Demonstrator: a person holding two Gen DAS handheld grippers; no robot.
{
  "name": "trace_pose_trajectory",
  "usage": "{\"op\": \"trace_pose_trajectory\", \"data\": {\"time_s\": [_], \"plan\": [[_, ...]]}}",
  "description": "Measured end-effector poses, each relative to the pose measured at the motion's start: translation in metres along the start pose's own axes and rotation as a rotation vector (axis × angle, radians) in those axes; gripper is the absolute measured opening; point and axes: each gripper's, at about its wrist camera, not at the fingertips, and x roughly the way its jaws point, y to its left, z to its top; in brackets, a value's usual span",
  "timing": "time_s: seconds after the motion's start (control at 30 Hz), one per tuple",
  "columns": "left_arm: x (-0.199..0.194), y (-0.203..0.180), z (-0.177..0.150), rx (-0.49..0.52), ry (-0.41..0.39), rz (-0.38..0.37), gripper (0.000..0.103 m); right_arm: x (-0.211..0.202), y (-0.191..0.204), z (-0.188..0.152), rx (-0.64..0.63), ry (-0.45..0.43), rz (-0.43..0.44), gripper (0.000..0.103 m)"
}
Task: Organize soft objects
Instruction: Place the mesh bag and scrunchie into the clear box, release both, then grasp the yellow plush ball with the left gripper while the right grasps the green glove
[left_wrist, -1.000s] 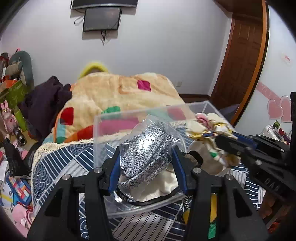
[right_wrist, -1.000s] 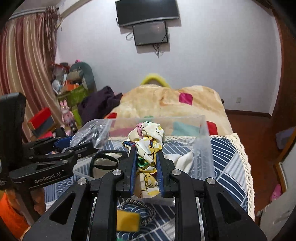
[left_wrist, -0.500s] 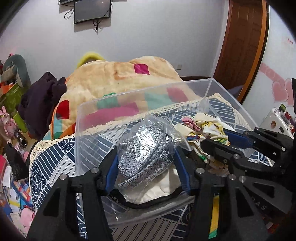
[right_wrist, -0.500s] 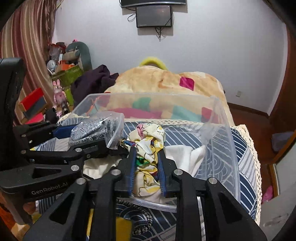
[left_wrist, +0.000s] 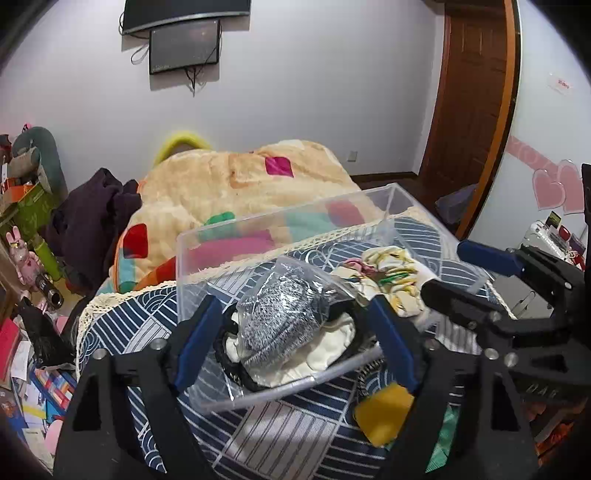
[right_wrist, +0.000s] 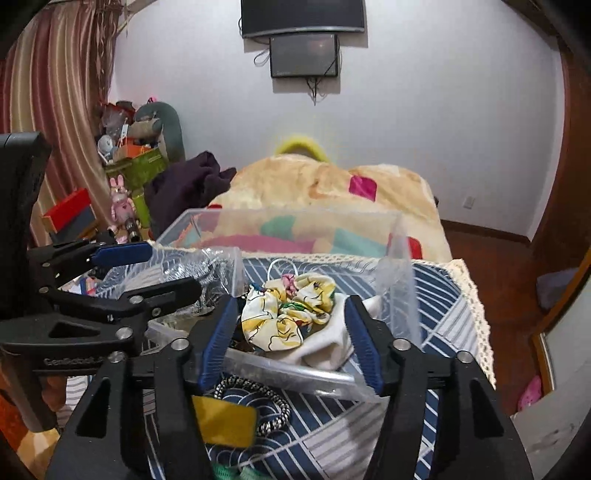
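Since both soft items already lie inside the clear bin, the left gripper and right gripper gape wide, bagged grey knit at 9 o'clock of the printed scrunchie, 2 drops apparently done.

A patchwork blanket lies below the wall screen.

A clear plastic storage bin holds a speckled grey-and-white knit bundle in a see-through bag, a cream cloth and a yellow-and-white cartoon-print scrunchie. Under it lies a navy tablecloth with white wave lines and cream lace trim. Behind sits a beige fleece blanket with magenta, red and teal patches. Both grippers' black fingers carry blue pads.
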Motion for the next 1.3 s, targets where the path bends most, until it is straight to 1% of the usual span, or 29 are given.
{"op": "trace_pose_trajectory", "data": {"time_s": [0.07,0.17,0.3,0.43,0.63,0.83,0.93,1.03,1.07,1.1,1.13,1.17,1.2,1.23,1.27,1.3], "plan": [[-0.008,-0.002,-0.002,0.001,-0.009,-0.011,0.090,-0.007,-0.001,0.000,0.012,-0.019,0.001,0.067],[-0.023,-0.004,-0.010,0.004,-0.017,-0.017,0.096,-0.019,-0.003,-0.004,0.026,-0.034,0.011,0.067],[-0.036,-0.006,-0.025,-0.002,-0.007,-0.027,0.097,-0.027,-0.002,-0.016,0.026,-0.018,0.027,0.068],[-0.042,-0.005,-0.048,-0.011,0.039,-0.033,0.098,-0.030,0.006,-0.039,0.009,0.027,0.040,0.069],[-0.048,-0.007,-0.088,0.003,0.116,-0.005,0.098,-0.027,0.012,-0.074,0.016,0.108,0.073,0.069],[-0.049,-0.002,-0.126,-0.046,0.198,-0.025,0.098,-0.026,0.015,-0.095,0.047,0.166,0.106,0.069],[-0.048,0.000,-0.139,-0.063,0.221,-0.037,0.098,-0.023,0.018,-0.101,0.050,0.194,0.132,0.069],[-0.048,0.001,-0.147,-0.084,0.220,-0.045,0.097,-0.018,0.023,-0.109,0.045,0.221,0.147,0.069],[-0.049,0.002,-0.148,-0.091,0.217,-0.049,0.093,-0.016,0.024,-0.111,0.044,0.226,0.149,0.069],[-0.049,0.001,-0.149,-0.094,0.218,-0.054,0.085,-0.016,0.024,-0.112,0.040,0.223,0.143,0.069],[-0.048,0.000,-0.150,-0.094,0.223,-0.060,0.081,-0.019,0.026,-0.114,0.035,0.214,0.136,0.066],[-0.046,0.000,-0.150,-0.096,0.228,-0.068,0.077,-0.020,0.026,-0.114,0.030,0.212,0.136,0.058],[-0.045,0.000,-0.152,-0.104,0.231,-0.083,0.072,-0.022,0.026,-0.115,0.028,0.209,0.138,0.053],[-0.045,0.001,-0.153,-0.113,0.230,-0.086,0.069,-0.023,0.025,-0.114,0.030,0.206,0.146,0.043],[-0.043,0.001,-0.153,-0.119,0.231,-0.089,0.063,-0.024,0.024,-0.115,0.035,0.207,0.160,0.033],[-0.043,0.001,-0.154,-0.129,0.233,-0.096,0.056,-0.025,0.024,-0.115,0.040,0.205,0.168,0.030]]}}
